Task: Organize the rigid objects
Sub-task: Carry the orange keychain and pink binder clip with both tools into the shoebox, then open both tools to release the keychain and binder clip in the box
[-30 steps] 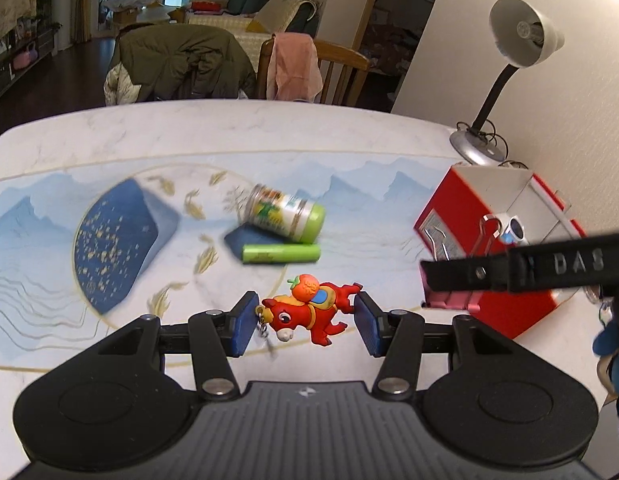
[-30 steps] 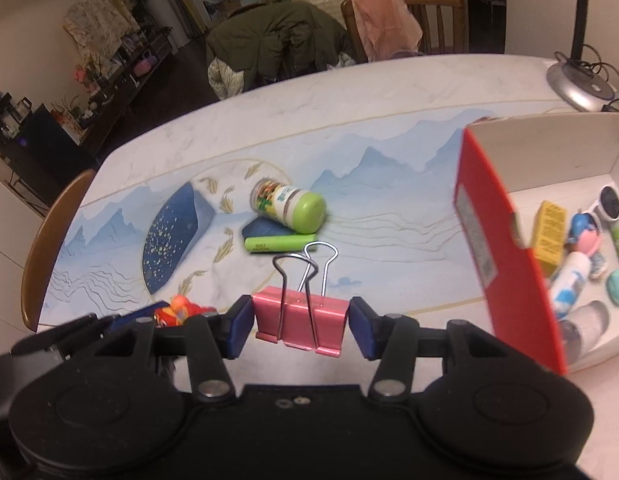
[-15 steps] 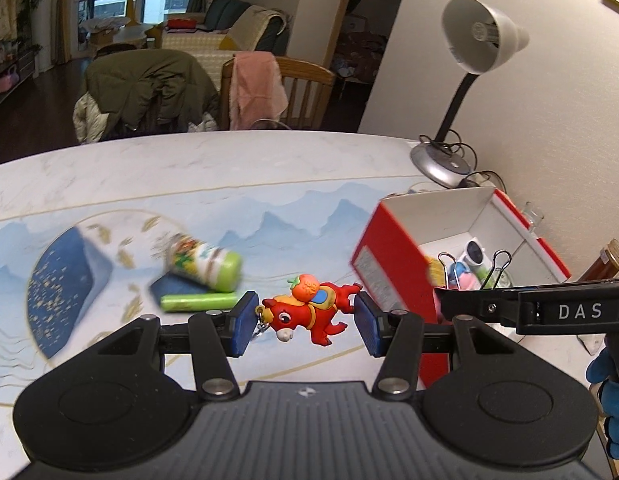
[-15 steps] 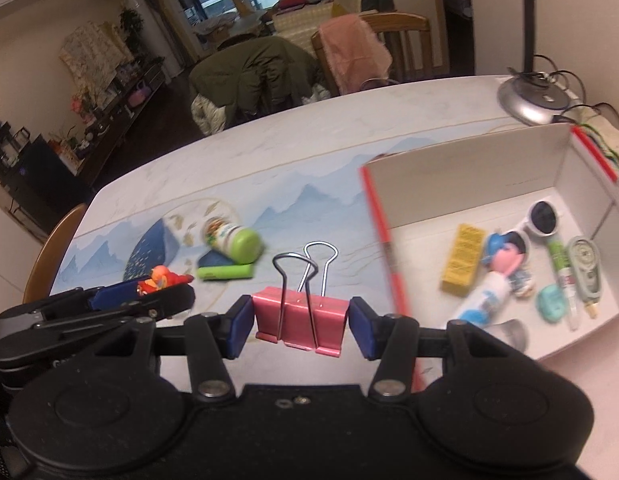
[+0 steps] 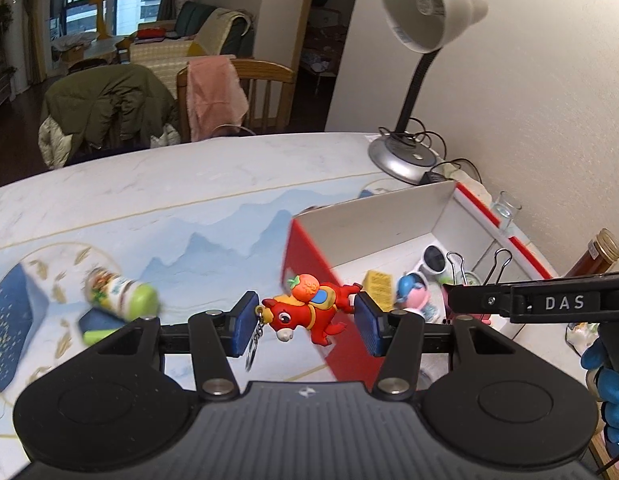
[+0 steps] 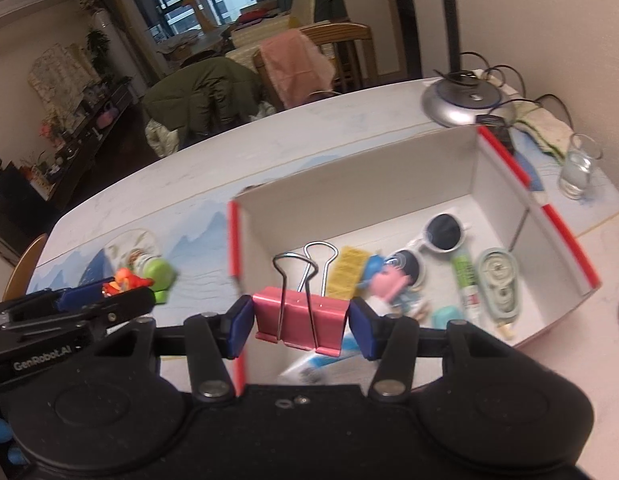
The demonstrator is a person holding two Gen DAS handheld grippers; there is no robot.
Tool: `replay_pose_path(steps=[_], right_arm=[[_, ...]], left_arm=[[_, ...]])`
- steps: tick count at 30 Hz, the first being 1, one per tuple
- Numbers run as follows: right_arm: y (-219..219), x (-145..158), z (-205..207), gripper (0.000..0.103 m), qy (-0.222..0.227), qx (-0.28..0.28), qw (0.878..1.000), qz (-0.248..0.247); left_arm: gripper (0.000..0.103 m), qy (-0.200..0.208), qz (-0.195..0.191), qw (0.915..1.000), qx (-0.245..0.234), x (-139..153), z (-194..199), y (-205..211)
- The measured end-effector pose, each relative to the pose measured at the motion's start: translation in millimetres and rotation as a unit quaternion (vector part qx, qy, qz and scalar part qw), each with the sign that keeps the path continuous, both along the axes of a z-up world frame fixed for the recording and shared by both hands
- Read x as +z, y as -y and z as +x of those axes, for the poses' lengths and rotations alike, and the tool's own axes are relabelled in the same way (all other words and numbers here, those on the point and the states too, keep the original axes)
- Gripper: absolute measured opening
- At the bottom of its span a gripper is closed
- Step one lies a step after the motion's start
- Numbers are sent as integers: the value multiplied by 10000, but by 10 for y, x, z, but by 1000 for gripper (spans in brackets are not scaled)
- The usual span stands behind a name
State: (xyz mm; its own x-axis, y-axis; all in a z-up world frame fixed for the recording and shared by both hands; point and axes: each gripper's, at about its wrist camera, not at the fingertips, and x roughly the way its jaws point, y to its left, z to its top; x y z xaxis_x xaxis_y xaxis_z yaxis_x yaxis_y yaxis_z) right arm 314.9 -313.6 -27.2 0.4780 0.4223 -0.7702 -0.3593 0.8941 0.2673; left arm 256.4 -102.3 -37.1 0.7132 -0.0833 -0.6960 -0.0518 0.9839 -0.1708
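My left gripper is shut on a red toy horse keychain, held in the air at the near left wall of the red box. In the right wrist view my right gripper is shut on a pink binder clip, its wire handles up, above the near left part of the open red box. The box holds several small items, among them a yellow block, white sunglasses and a green tube. The left gripper with the horse shows left of the box.
A green-capped bottle and a green marker lie on the patterned table mat at left. A desk lamp with cables stands behind the box. A drinking glass and a brown jar stand right of the box. Chairs with clothes are at the far edge.
Both grippers have moved right with their objects, from over the mat to the red box. The bottle and marker have slid left in both views; the box interior now fills the right wrist view.
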Motion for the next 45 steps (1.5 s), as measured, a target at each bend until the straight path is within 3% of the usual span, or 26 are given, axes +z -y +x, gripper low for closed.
replay_pose_path(steps=[16, 30, 45], right_arm=[[565, -299, 397, 51, -120, -61, 9992, -381], [447, -613, 528, 51, -161, 632, 9937, -910], [342, -862, 548, 51, -360, 975, 9860, -1302]], left_arm=[[52, -296, 470, 9973, -475, -207, 709, 705], [52, -846, 888, 9906, -614, -588, 1322, 1020], [52, -1318, 1000, 9842, -625, -849, 1511, 1062]])
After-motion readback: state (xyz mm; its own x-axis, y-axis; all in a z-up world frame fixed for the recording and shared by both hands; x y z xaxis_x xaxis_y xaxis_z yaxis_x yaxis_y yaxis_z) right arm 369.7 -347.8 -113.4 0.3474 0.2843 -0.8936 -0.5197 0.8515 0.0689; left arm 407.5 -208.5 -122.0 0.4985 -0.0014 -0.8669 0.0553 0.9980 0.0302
